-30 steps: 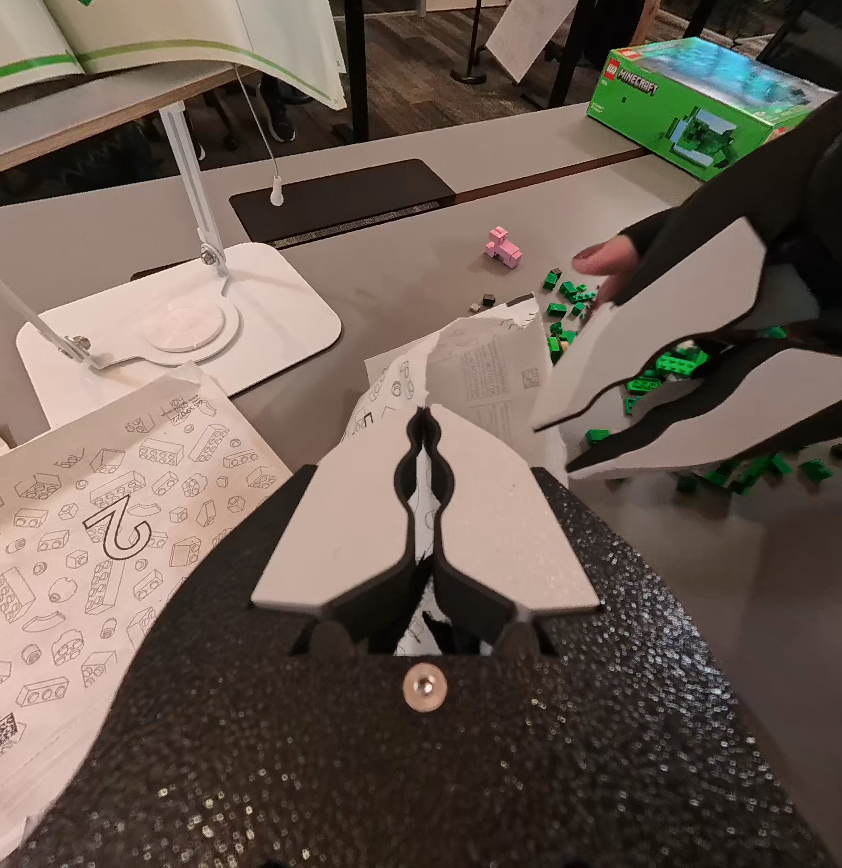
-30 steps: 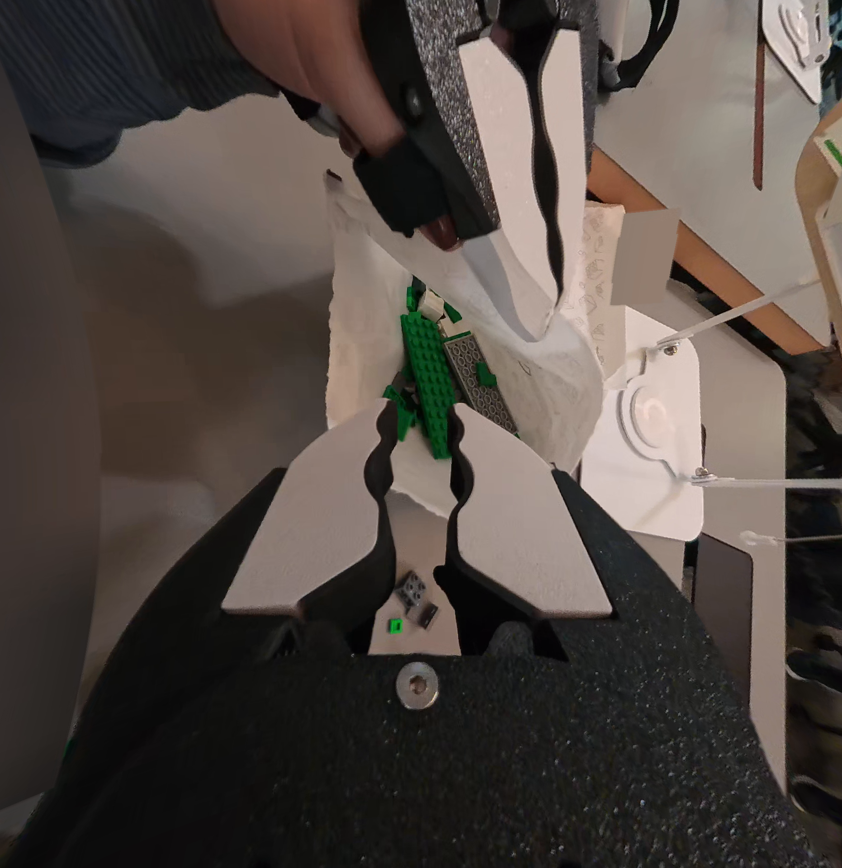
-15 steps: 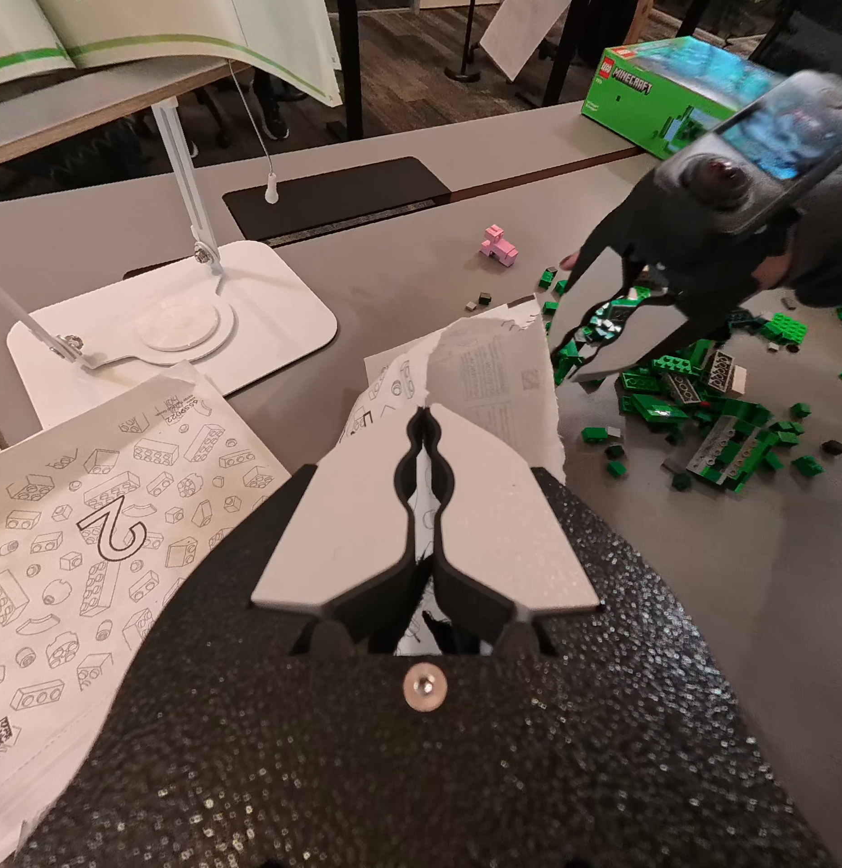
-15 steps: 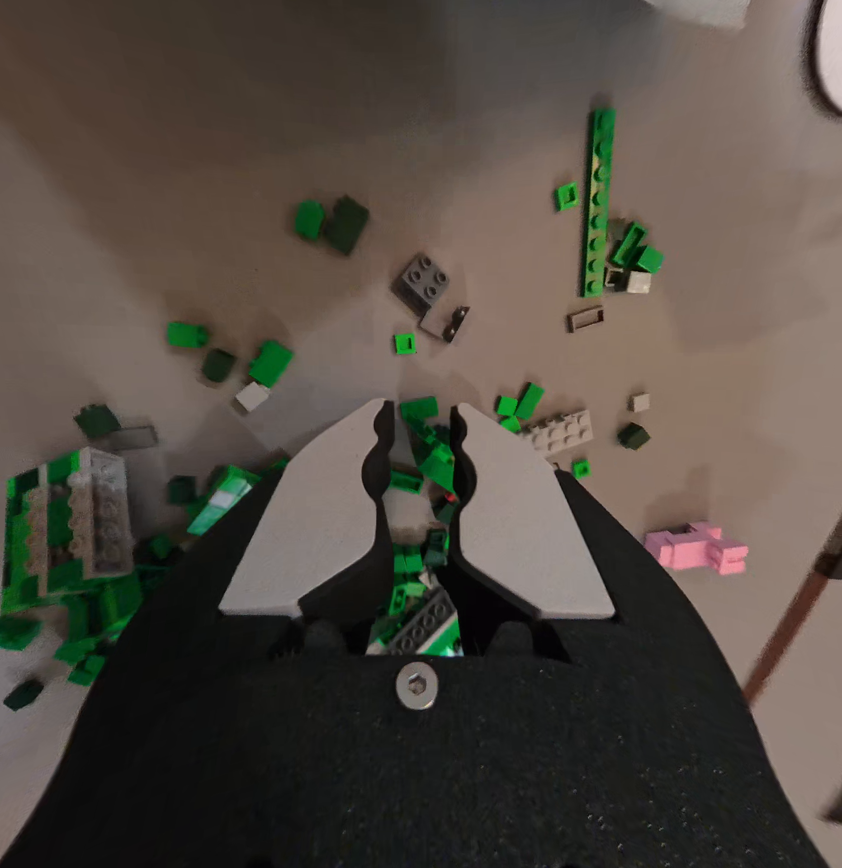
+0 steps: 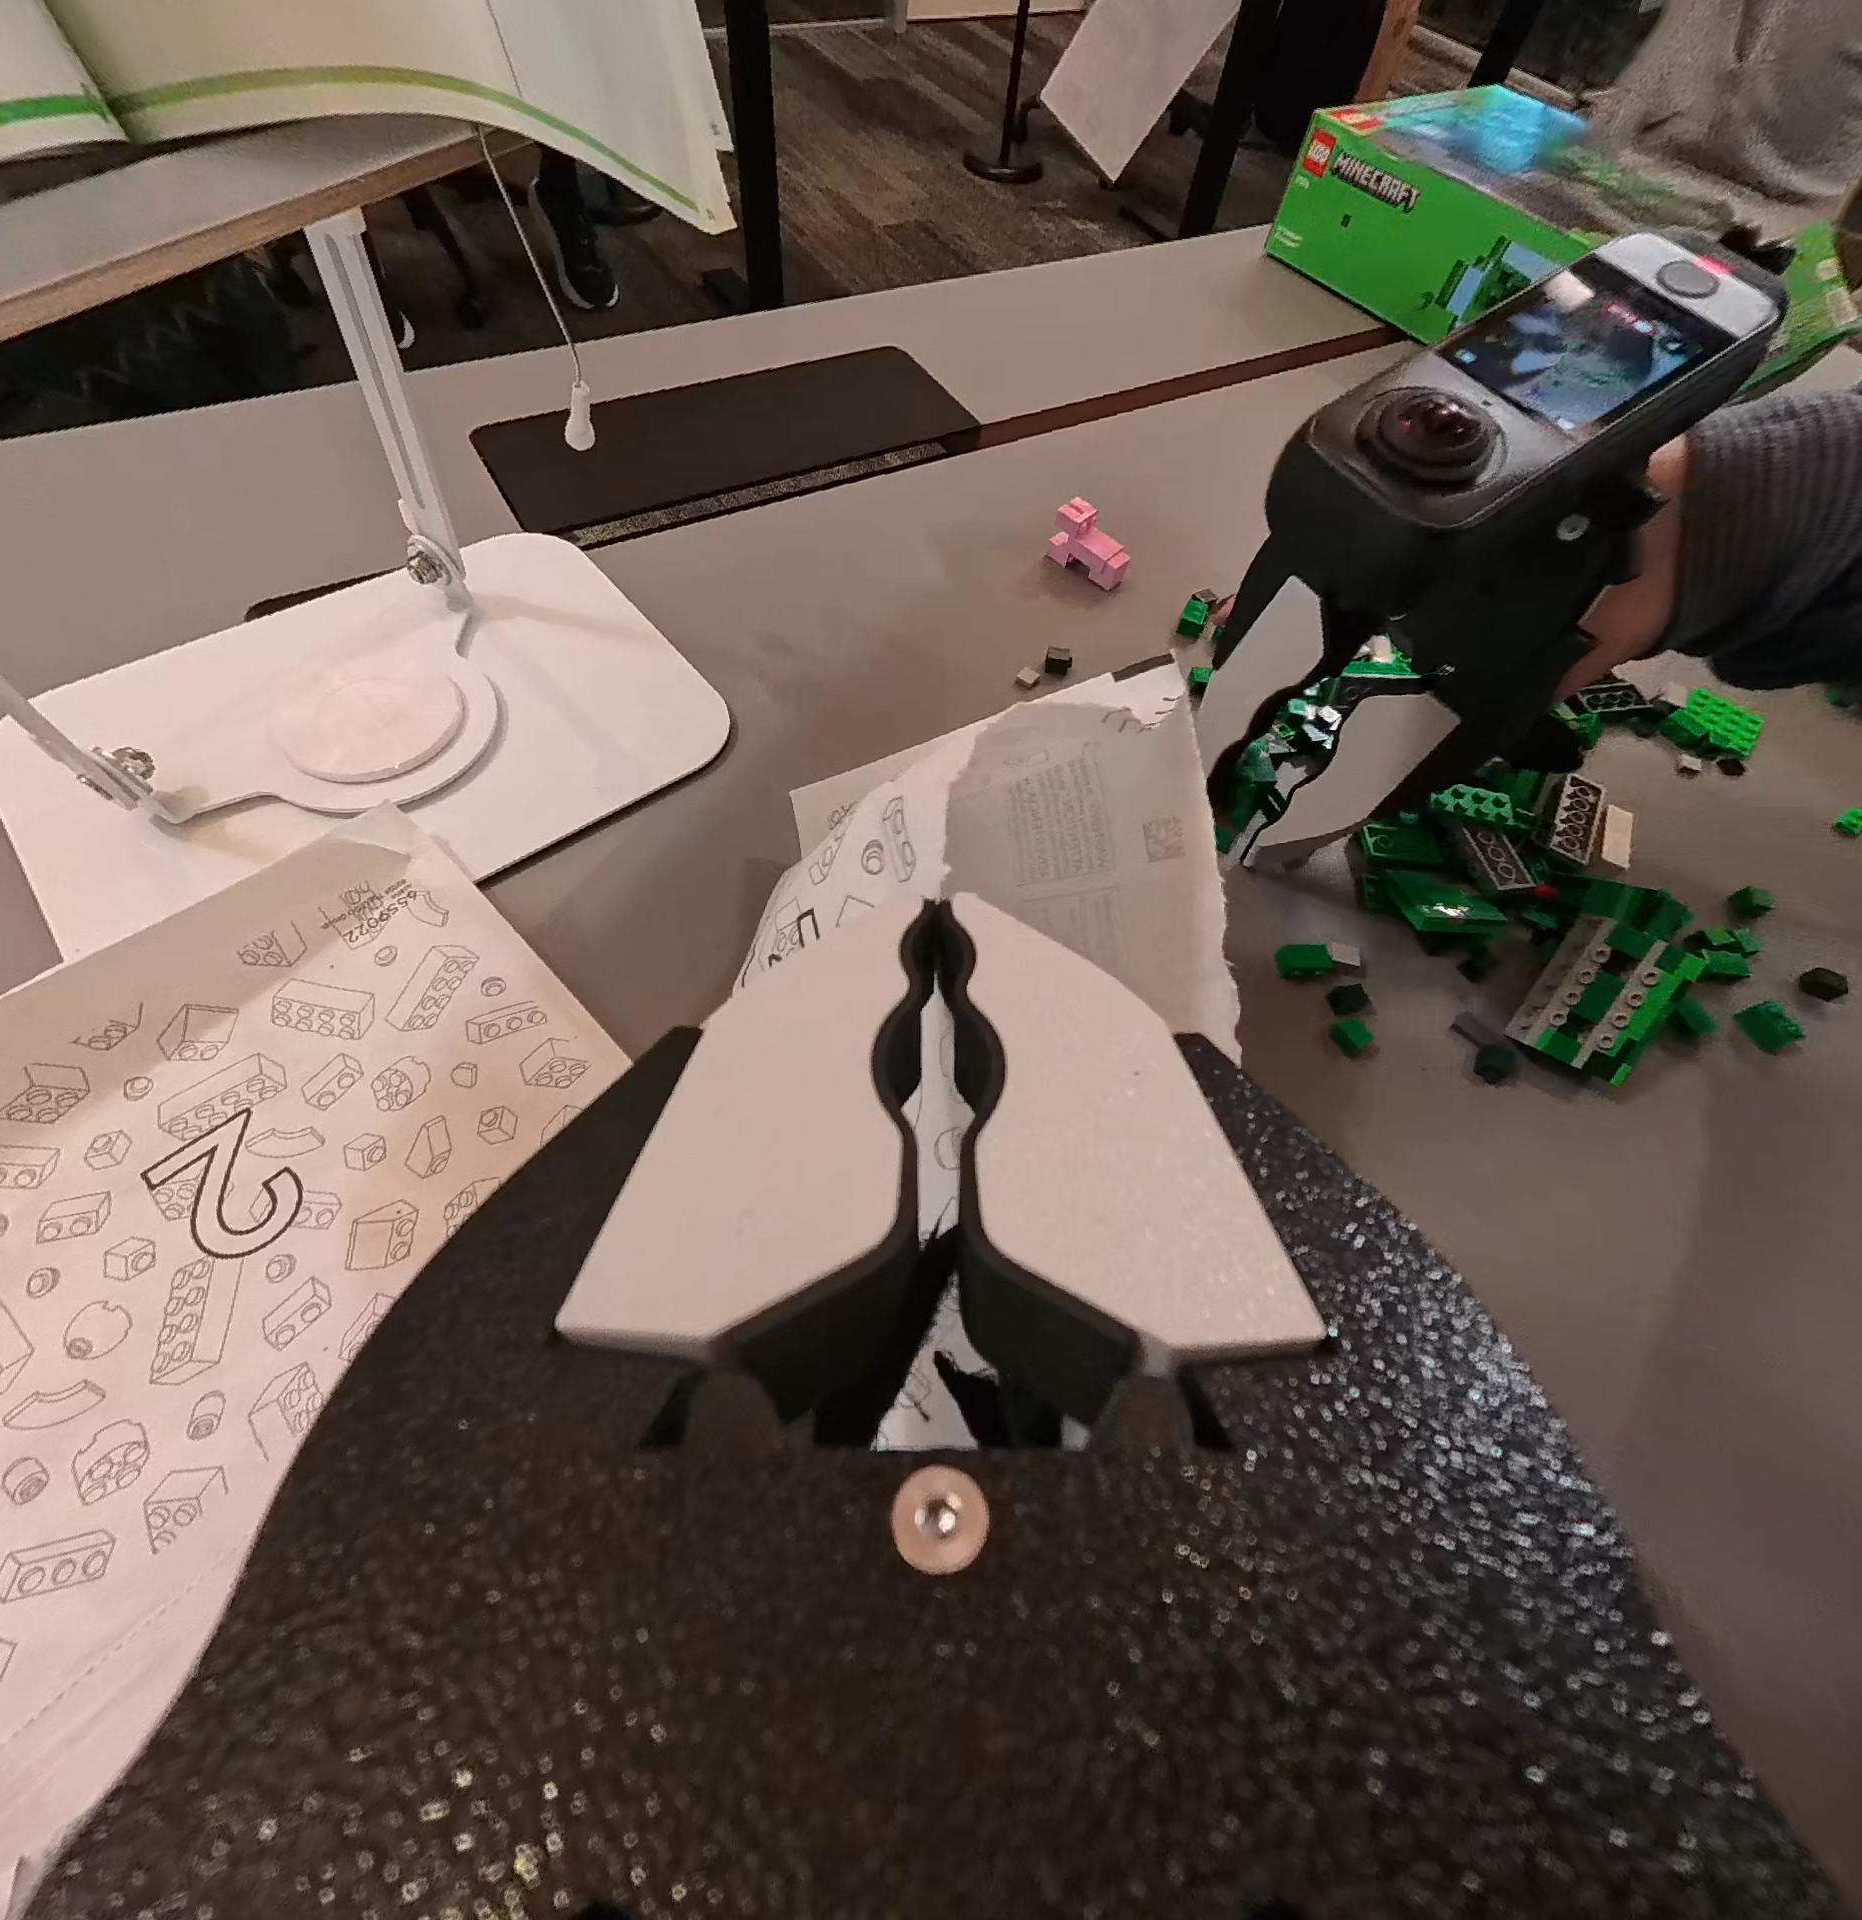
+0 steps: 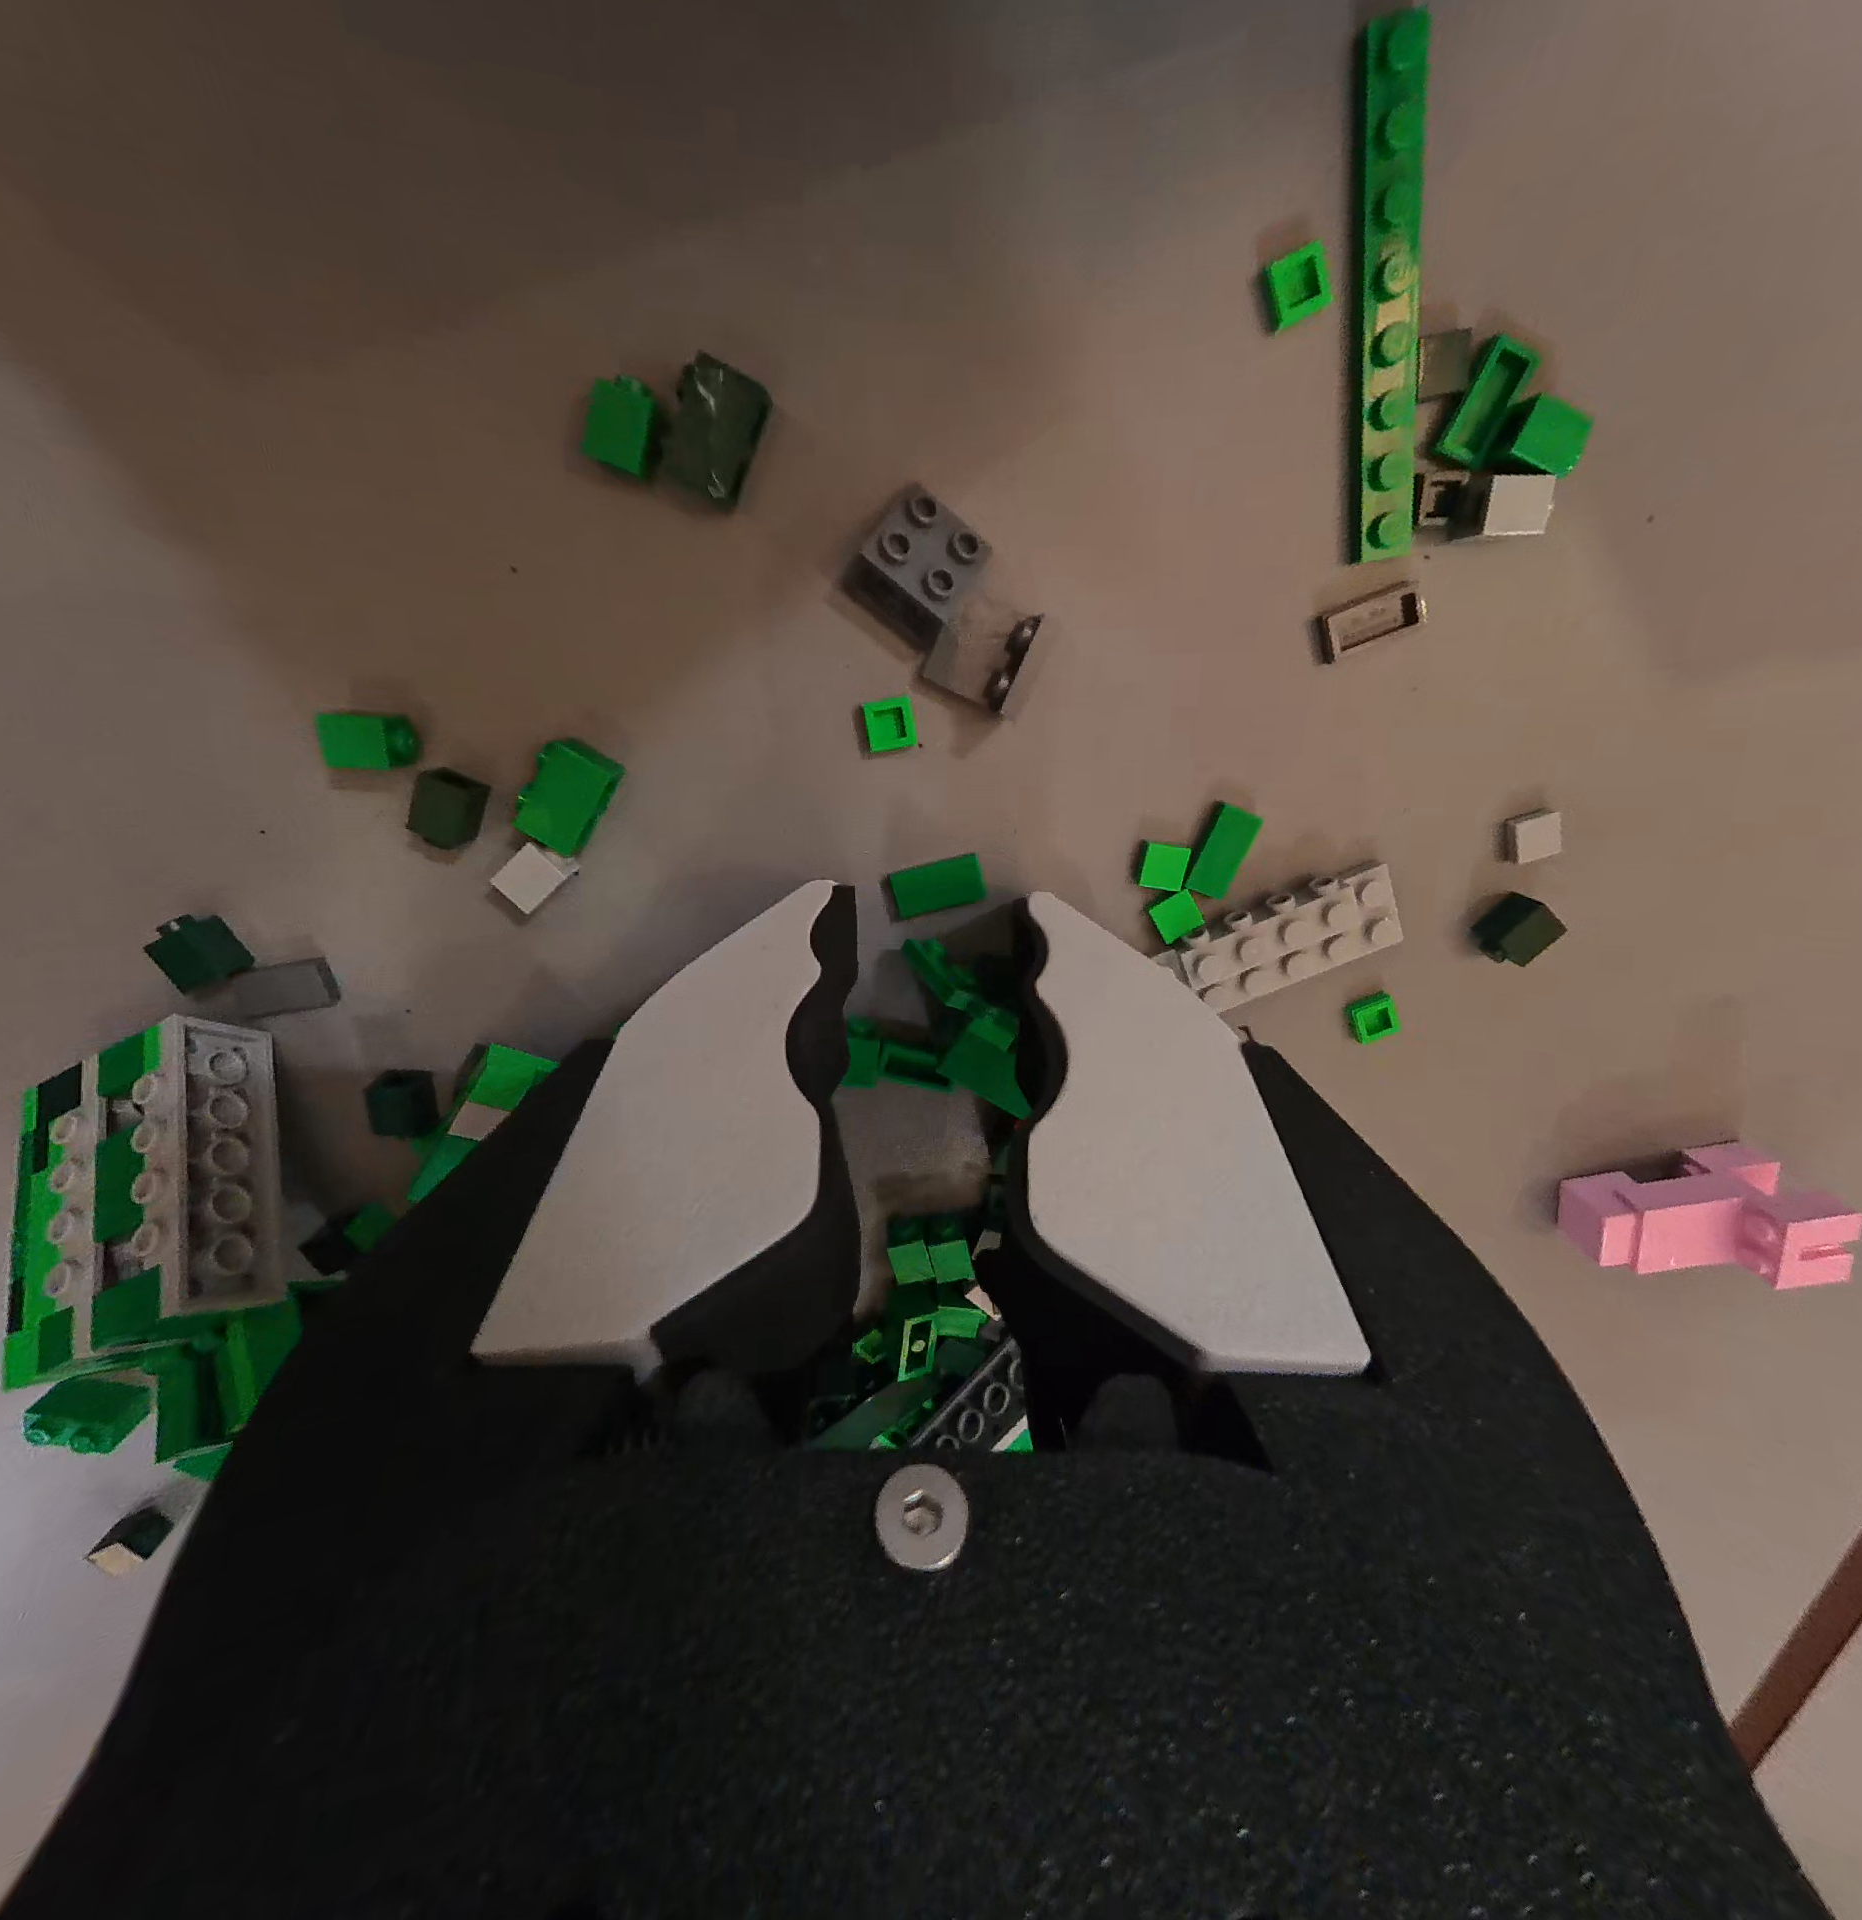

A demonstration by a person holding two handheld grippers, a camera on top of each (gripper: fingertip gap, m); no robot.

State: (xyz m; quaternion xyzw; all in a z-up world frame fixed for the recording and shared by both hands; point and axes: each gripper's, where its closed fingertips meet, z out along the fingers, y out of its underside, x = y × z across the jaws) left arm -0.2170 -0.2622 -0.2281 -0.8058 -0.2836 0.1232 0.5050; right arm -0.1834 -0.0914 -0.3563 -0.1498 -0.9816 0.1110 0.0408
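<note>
Torn paper bag, loose bricks, two grippers.
Right gripper (image 6: 937, 909), a second ago at the bag's mouth, now hangs parted and empty over green bricks (image 6: 963, 1029); pink pig (image 6: 1706, 1226) at 3 o'clock. Left gripper (image 5: 937, 914) stays clenched on torn paper bag (image 5: 1072, 831).

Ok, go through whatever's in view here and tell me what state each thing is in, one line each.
left gripper: shut on the torn paper bag.
torn paper bag: ripped open, held up off the table.
right gripper: open, pointing down over the brick pile.
brick pile: loose, spilled on the table.
pink pig: assembled, apart from the pile.
green box: lying flat.
</note>
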